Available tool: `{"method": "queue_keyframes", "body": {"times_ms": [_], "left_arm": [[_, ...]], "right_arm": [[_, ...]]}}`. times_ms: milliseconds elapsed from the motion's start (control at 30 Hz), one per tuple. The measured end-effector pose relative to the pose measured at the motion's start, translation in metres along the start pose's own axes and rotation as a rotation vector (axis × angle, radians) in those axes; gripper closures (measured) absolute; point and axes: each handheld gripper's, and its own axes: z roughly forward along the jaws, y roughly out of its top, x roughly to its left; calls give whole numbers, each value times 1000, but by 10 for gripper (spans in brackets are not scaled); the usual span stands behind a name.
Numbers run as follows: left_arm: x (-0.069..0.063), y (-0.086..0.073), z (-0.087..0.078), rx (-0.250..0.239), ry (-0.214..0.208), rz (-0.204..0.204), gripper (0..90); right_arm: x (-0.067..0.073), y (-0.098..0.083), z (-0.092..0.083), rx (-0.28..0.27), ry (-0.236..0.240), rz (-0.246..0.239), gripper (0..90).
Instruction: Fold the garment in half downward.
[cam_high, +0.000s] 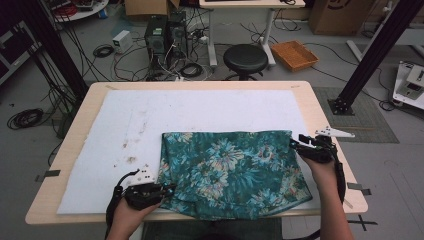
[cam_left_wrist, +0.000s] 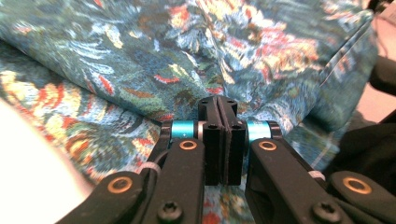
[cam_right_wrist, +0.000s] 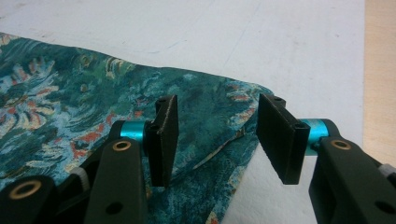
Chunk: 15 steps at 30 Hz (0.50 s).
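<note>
High view has the floral cloth (cam_high: 232, 172) folded on the white mat (cam_high: 130, 125). Left gripper (cam_high: 167, 190) sits pinched closed at its near-left edge; right gripper (cam_high: 296, 141) hangs apart over the far-right corner, gripping nothing.

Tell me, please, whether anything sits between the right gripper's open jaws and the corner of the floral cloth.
Nothing visible does: the right gripper hovers with its jaws open directly over the floral cloth at its corner, with only the white mat around it.

High view: dim, even overhead light, soft shadows, dark upper corners, slightly soft detail. Left gripper view: bright, blown-out blur at lower left, near jaws unsharp. Right gripper view: evenly lit, lower edge out of focus.
</note>
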Motion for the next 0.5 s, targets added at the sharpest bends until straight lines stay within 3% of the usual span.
{"method": "queue_keyframes", "body": {"times_ms": [167,200,333,500], "left_arm": [[0,-6,0,22,11,1,878],[0,-6,0,21,17,-3,845],[3,-4,-3,-25,46,-22,577],[9,3,-5,-69,81,-34,430]], "right_arm": [[0,-1,0,3,1,1,498],[0,-2,0,4,1,2,494],[-1,-4,0,4,0,5,468],[-4,-5,-4,-18,8,-3,408]]}}
